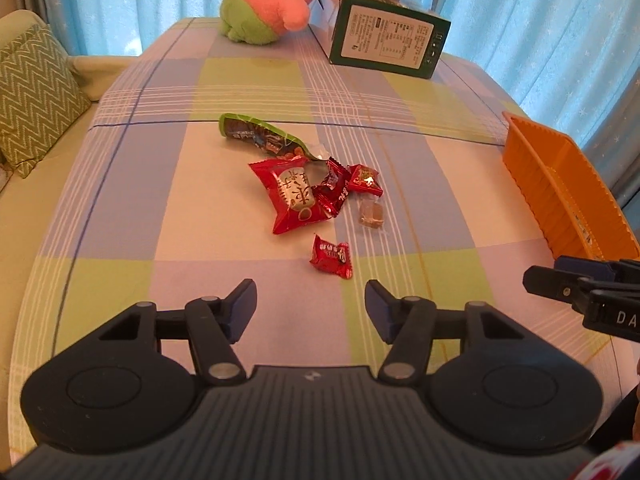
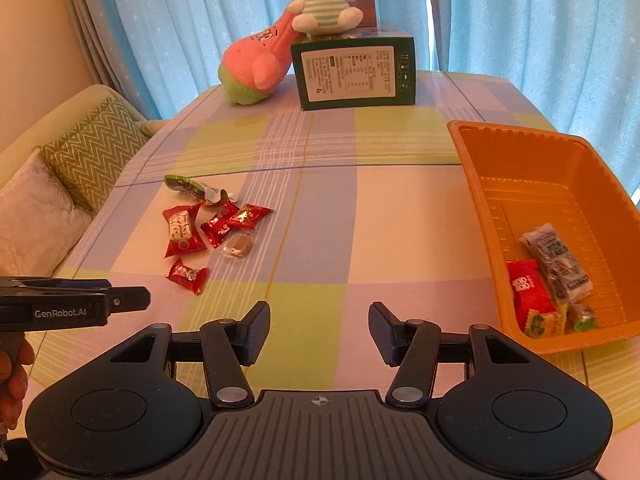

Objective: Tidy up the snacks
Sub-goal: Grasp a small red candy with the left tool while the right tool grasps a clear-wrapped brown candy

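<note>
Both sets of jaws stand spread with nothing between them: the left gripper (image 1: 311,304) hangs over the near part of the table (image 2: 400,216), the right gripper (image 2: 319,330) beside it above the near edge. Just beyond the left gripper lies a small red candy (image 1: 331,256). Past it, toward the table's middle, sits a loose cluster: a large red packet (image 1: 294,197), two smaller red wrappers (image 1: 348,182), a clear-wrapped brown sweet (image 1: 371,214) and a long green wrapper (image 1: 262,136). Along the right edge stands the orange tray (image 2: 516,152), with a few wrapped snacks (image 2: 550,280) in its near corner. At the far edge a green box (image 2: 354,72) stands beside a pink plush (image 2: 256,68), with a white bunny plush (image 2: 324,0) on the box.
</note>
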{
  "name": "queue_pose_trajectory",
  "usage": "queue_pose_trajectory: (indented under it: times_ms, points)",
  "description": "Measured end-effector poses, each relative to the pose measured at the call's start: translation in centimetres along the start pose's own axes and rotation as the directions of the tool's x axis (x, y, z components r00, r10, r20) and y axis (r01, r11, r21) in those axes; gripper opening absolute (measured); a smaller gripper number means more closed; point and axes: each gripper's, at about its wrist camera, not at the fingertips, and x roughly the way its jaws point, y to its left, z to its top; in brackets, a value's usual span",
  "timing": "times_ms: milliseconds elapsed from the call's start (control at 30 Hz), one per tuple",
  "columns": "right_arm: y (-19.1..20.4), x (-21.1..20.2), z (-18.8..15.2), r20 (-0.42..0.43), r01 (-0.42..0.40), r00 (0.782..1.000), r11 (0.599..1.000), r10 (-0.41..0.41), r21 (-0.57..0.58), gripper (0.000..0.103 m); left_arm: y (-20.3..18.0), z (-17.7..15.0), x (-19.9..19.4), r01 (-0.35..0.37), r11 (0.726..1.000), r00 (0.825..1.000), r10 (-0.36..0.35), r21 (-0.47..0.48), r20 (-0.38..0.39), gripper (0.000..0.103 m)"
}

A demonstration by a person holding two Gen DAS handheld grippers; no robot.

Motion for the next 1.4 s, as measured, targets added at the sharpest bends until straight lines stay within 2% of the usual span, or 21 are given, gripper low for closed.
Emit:
queue_pose_trajectory:
  times_ms: [467, 567, 633, 767, 1133, 1300, 1333, 1400]
  points:
    - [0.3, 4.8, 1.3, -0.037, -0.006, 0.999, 1.0, 0.006, -0.001, 0.055, -0.7, 2.0, 5.3, 0.049, 0.997, 0.998, -0.047, 0.067, -0.036, 0.033]
    - [0.5, 5.3, 1.4, -0.04, -0.007, 0.999, 1.0, 0.007, -0.005, 0.055, -0.7, 1.8, 5.8, 0.05, 0.996, 0.998, -0.047, 0.075, -0.035, 0.029]
    - [0.7, 5.6, 1.5, -0.043, -0.006, 0.999, 1.0, 0.006, -0.009, 0.055, -0.6, 1.8, 5.8, 0.04, 0.996, 0.999, -0.038, 0.085, -0.029, 0.022]
    - [1.2, 6.2, 1.8, -0.044, -0.013, 0.999, 1.0, 0.012, -0.014, 0.055, -0.2, 1.9, 5.5, 0.037, 0.995, 0.999, -0.035, 0.09, -0.025, 0.018]
    - [4.9, 9.3, 2.9, -0.009, -0.111, 0.994, 0.993, 0.11, -0.047, 0.054, 2.9, 1.8, 3.1, 0.001, 1.0, 0.999, -0.002, 0.021, 0.038, 0.018]
    - [6.1, 11.2, 3.2, -0.004, -0.115, 0.993, 0.993, 0.115, -0.039, 0.054, 3.9, 1.9, 2.6, -0.002, 1.0, 0.998, 0.002, -0.006, 0.056, 0.018]
    - [6.3, 11.6, 3.3, -0.003, -0.111, 0.994, 0.993, 0.111, -0.041, 0.053, 4.1, 2.0, 2.5, 0.0, 1.0, 0.998, 0.001, -0.012, 0.059, 0.018]
    - [6.6, 12.3, 3.4, -0.002, -0.102, 0.995, 0.994, 0.102, -0.047, 0.042, 4.4, 1.9, 2.3, 0.003, 1.0, 0.998, -0.001, -0.021, 0.065, 0.018]
